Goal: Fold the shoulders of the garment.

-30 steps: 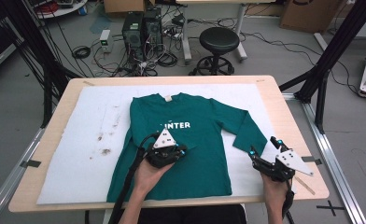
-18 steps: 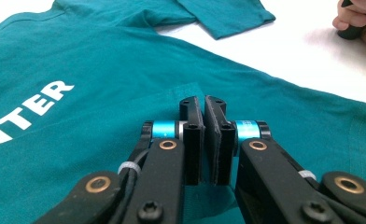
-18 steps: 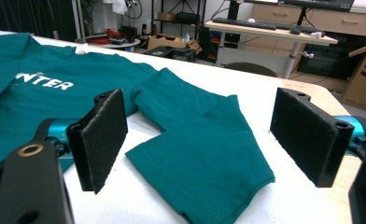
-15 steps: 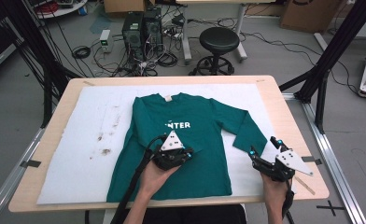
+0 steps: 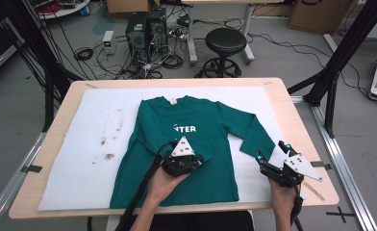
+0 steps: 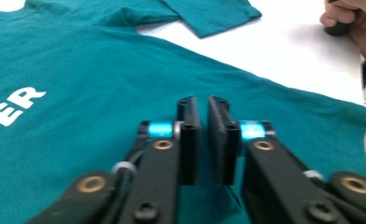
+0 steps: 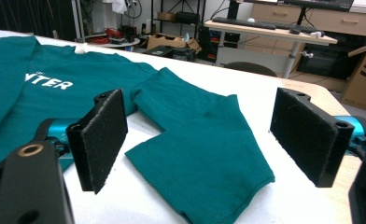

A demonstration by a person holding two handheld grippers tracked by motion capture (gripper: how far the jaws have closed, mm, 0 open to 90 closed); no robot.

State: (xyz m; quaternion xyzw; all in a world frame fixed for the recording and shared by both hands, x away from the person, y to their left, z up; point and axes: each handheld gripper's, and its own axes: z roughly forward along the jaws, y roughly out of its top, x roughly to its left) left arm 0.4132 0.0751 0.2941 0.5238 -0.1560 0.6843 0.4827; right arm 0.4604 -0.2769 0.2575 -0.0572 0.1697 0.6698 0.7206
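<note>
A teal long-sleeve shirt (image 5: 191, 139) with white lettering lies flat, front up, on a white mat. My left gripper (image 5: 197, 160) hovers low over the shirt's lower middle, pointing right. In the left gripper view its jaws (image 6: 200, 100) stand almost together with only a thin slit between them, and the shirt (image 6: 78, 70) lies beneath them. My right gripper (image 5: 270, 151) sits at the table's right front, open wide. In the right gripper view the folded-in right sleeve cuff (image 7: 209, 154) lies just ahead between the spread pads (image 7: 102, 135).
The white mat (image 5: 95, 144) covers most of the wooden table (image 5: 311, 183) and carries brown stains (image 5: 107, 149) left of the shirt. A black stool (image 5: 227, 43), computers and cables stand on the floor beyond the far edge. The person's other hand (image 6: 354, 23) appears at the left gripper view's top right.
My left gripper has slid to the right across the shirt's lower body. The right gripper has stayed put and open by the cuff.
</note>
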